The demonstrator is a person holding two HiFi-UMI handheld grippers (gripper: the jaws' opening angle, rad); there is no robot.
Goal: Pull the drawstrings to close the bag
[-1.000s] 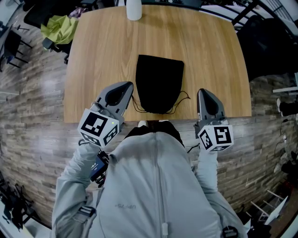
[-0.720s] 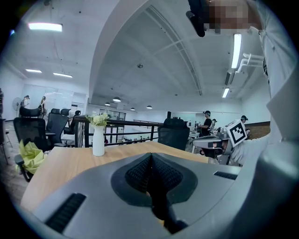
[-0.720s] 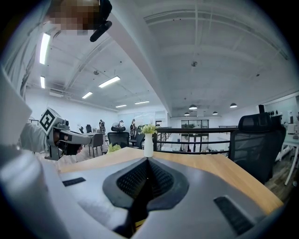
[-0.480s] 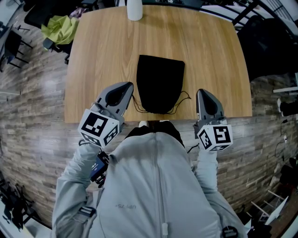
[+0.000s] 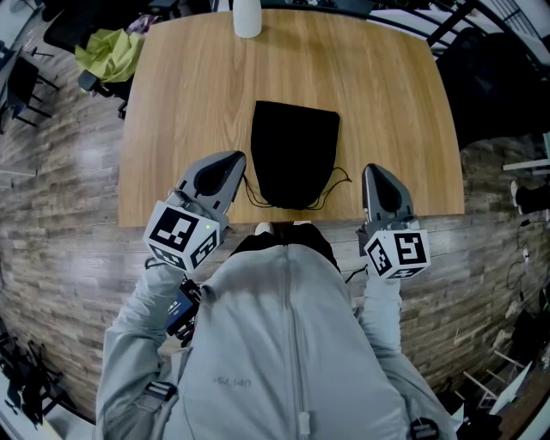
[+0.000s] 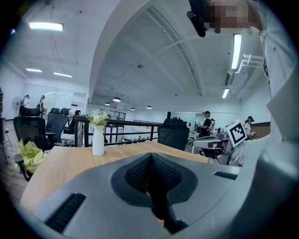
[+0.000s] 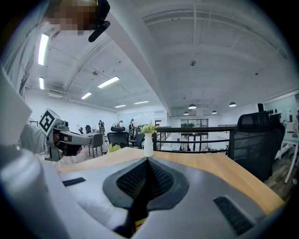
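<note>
Bag [image 5: 295, 155] by table [image 5: 189, 103] edge, left tongs [image 5: 237, 160], right tongs [image 5: 371, 170] flanking, clenched empty

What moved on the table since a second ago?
Nothing visibly changed. The black bag lies in the same spot on the table. The left gripper and the right gripper wait on either side of it as before, fingers shut.

White vase [image 5: 247, 19]: top cut off at the far picture edge in head view. Drawstrings [image 5: 337, 184] at near end of bag [image 5: 295, 155]: too thin to trace fully.
</note>
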